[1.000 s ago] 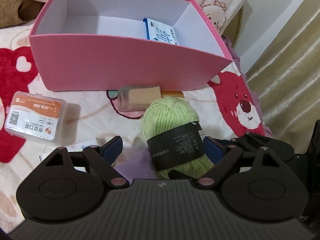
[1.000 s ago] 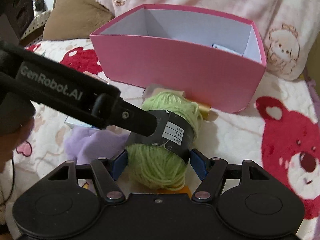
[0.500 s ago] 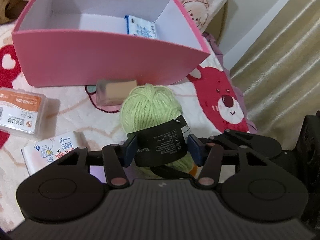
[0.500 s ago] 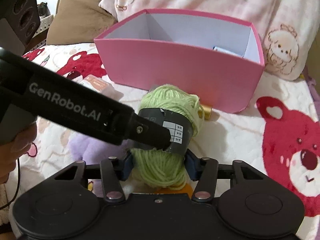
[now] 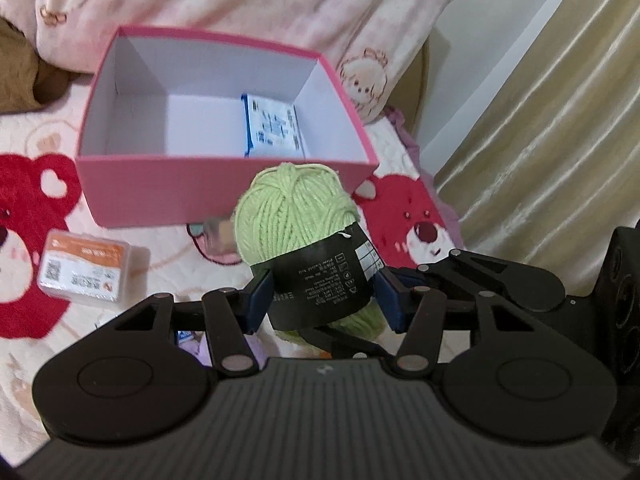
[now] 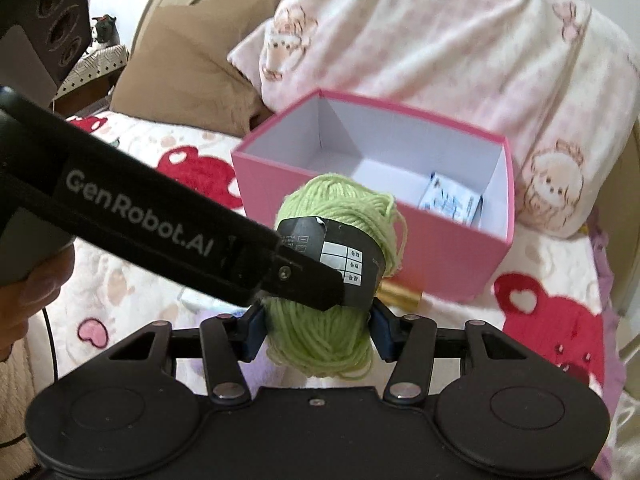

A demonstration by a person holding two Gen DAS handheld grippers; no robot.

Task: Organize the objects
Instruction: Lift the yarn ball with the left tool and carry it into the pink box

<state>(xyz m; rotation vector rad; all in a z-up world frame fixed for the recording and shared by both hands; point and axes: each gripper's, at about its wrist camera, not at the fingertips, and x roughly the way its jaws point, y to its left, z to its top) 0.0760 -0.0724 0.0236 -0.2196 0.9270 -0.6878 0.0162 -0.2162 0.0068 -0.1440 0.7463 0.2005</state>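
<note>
A light green yarn ball (image 5: 296, 208) with a black paper band hangs above the bed, just in front of the pink box (image 5: 160, 188). My left gripper (image 5: 325, 300) is shut on its banded middle. My right gripper (image 6: 318, 334) is shut on the lower part of the yarn ball (image 6: 332, 200). In the right wrist view one of the left gripper's fingers (image 6: 200, 236) crosses from the left and presses on the band. The pink box (image 6: 440, 248) is open, with a blue and white packet (image 5: 272, 128) lying in its right end.
A clear case with an orange label (image 5: 84, 272) lies on the bear-print bedspread at the left. A small clear block (image 5: 218, 232) and a gold tube (image 6: 400, 294) lie by the box's front wall. Pillows (image 6: 440, 40) rise behind the box, and a curtain (image 5: 540, 120) hangs at the right.
Both grippers closed on the yarn ball and lifted it off the bedspread. The box now shows from higher up, with more of its floor in sight.
</note>
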